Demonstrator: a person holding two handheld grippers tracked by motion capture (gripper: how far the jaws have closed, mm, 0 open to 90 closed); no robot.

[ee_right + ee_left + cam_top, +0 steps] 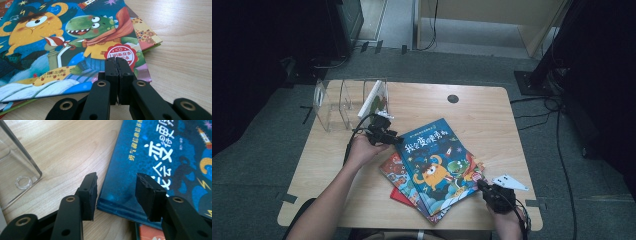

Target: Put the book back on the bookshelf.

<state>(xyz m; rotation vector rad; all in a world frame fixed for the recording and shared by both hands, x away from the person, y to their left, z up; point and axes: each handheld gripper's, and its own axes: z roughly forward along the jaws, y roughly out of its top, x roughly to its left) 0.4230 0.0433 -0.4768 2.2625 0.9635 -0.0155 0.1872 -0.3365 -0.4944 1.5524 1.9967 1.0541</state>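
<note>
We note a dark blue hardcover picture book point(437, 162) with white and yellow Chinese title characters, an orange one-eyed monster and a green dinosaur in a red scarf on its cover, lying flat near the middle of the pale wooden table point(492, 107); it tops a fanned stack of other picture books point(398, 172), among them a red-covered one, whose edges stick out on its left and right sides. In the left gripper view the cover looks glossy, with a thick board edge. The left gripper point(384, 136) sits at the book's upper left corner, its black jaws parted, the corner lying between them with neither pad pressing on it point(116, 192). The right gripper point(486, 189) rests at the book's lower right corner; its jaws are closed pad to pad, nothing between them point(117, 75), just in front of a red round seal printed on the cover. A clear acrylic divider rack point(344, 102) stands at the table's far left corner, with a thin white book point(374, 97) leaning in it
</note>
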